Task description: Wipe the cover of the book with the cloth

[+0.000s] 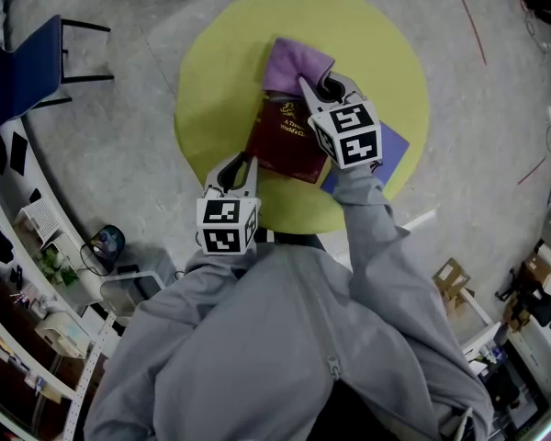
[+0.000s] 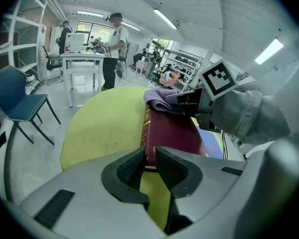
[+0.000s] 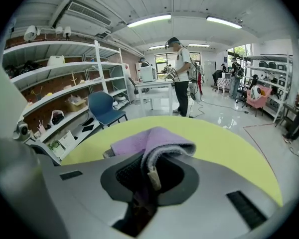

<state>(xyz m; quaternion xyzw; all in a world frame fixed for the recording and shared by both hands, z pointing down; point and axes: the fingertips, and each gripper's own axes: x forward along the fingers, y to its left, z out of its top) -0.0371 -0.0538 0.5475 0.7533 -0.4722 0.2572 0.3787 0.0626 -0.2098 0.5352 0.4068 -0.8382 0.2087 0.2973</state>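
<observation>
We note that in the head view the right gripper (image 1: 323, 88), its marker cube and the grey sleeve (image 1: 372, 228) cover the right-hand edge of the book (image 1: 283, 141). A blue flat item (image 1: 397, 143) beside the book shows only as a corner from under them, and we cannot tell what it is. The right gripper view shows its jaws clenched on a fold of the cloth (image 3: 149, 141), a soft, napped purple fabric bunched over the book's far edge. The left gripper (image 2: 148, 161) has its ribbed jaws pinched on the book's near corner, by the spine. The book is a maroon hardback lying flat near the middle of a round, matte yellow-green table (image 1: 216, 81). Gold lettering on its cover and spine is too small to read.
</observation>
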